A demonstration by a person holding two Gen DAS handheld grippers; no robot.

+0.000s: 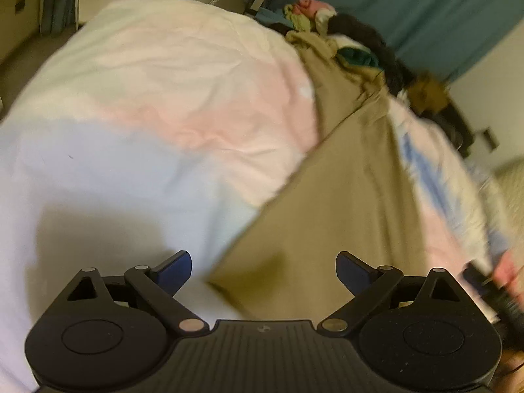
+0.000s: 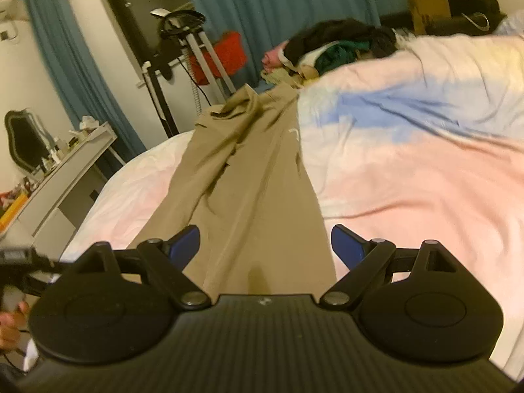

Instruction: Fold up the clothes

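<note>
Khaki trousers [image 2: 249, 170] lie stretched out lengthwise on a bed with a pastel pink, blue and white cover [image 2: 425, 170]. In the left wrist view the trousers [image 1: 344, 190] run from the lower middle up to the right. My left gripper [image 1: 263, 270] is open and empty, above the near end of the trousers and the cover [image 1: 147, 104]. My right gripper [image 2: 265, 245] is open and empty, with its jaws wide apart over the near end of the trousers. The other gripper shows at the left edge of the right wrist view [image 2: 19, 262].
A pile of mixed clothes [image 2: 334, 49] sits at the far end of the bed, also seen in the left wrist view [image 1: 327, 29]. Teal curtains [image 2: 278, 9] hang behind. A white dresser [image 2: 65, 177] stands left of the bed, with a stand [image 2: 196, 52] and red item [image 2: 229, 55] beyond.
</note>
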